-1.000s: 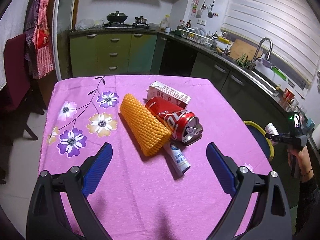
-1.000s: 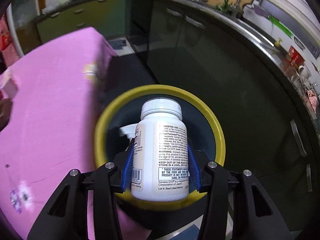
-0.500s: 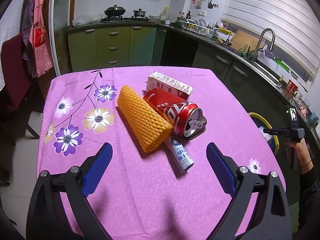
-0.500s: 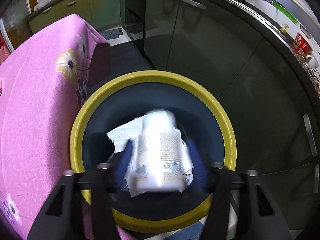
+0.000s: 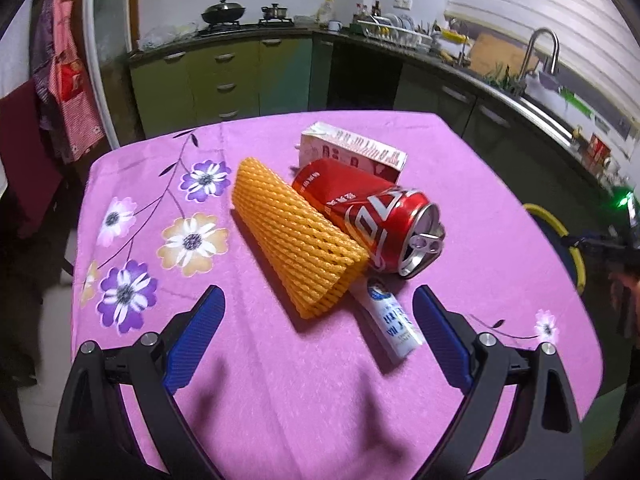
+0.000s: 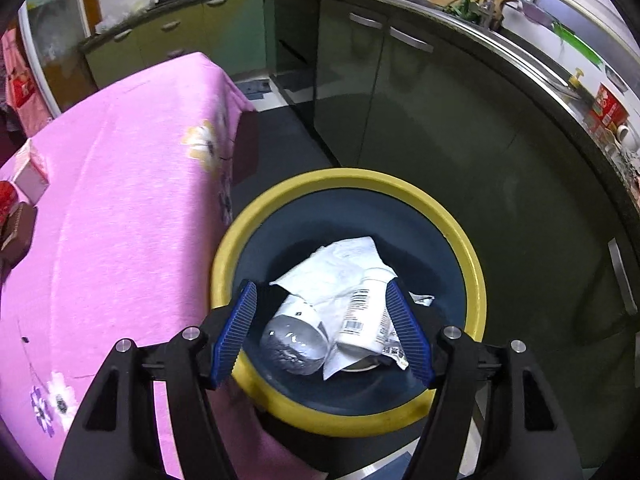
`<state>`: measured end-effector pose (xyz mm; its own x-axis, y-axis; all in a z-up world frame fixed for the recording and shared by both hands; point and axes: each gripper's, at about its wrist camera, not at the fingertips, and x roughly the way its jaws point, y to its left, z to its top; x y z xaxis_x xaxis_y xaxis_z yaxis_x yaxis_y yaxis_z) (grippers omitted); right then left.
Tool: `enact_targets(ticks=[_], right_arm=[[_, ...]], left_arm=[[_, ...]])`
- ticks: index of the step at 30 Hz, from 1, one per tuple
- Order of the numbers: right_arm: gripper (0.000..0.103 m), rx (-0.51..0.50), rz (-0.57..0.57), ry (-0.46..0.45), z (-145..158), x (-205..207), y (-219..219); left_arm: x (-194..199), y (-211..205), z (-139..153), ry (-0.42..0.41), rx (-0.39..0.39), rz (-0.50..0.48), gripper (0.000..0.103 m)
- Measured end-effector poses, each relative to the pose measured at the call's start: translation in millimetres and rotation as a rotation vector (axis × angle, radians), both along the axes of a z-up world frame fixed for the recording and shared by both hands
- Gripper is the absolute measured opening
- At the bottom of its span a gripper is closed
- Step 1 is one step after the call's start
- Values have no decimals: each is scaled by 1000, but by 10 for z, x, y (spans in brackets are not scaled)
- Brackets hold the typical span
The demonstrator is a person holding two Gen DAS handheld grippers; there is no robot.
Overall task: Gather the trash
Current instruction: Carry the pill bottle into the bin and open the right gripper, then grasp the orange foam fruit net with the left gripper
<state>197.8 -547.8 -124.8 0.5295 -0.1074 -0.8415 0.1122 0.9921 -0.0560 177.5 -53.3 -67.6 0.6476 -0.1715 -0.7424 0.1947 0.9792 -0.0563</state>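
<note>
Bottle's in the bin, more trash waiting on the table

My left gripper hangs with jaws spread wide over the orange foam net, red can and carton; my right gripper, jaws released and just opened, is empty above the yellow-rimmed bin; white bottle lies inside on paper.

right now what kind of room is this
A home kitchen, most likely: a wok on the stove, a sink faucet on the counter, green cabinets, and a table under a pink floral tablecloth.
</note>
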Motion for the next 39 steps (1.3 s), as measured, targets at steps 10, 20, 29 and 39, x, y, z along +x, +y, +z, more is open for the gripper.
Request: enact_targets(ticks=[10, 20, 29, 39], right_arm=[[67, 13, 38, -11, 63, -94, 115], [68, 25, 71, 0, 13, -68, 242], [68, 31, 94, 1, 20, -102, 320], [68, 40, 121, -25, 116, -202, 429]], left_arm=[[234, 24, -228, 38, 76, 11, 67], [399, 57, -277, 33, 111, 36, 40], [319, 154, -228, 1, 85, 35, 6], [-163, 222, 355, -88, 60, -23, 6]])
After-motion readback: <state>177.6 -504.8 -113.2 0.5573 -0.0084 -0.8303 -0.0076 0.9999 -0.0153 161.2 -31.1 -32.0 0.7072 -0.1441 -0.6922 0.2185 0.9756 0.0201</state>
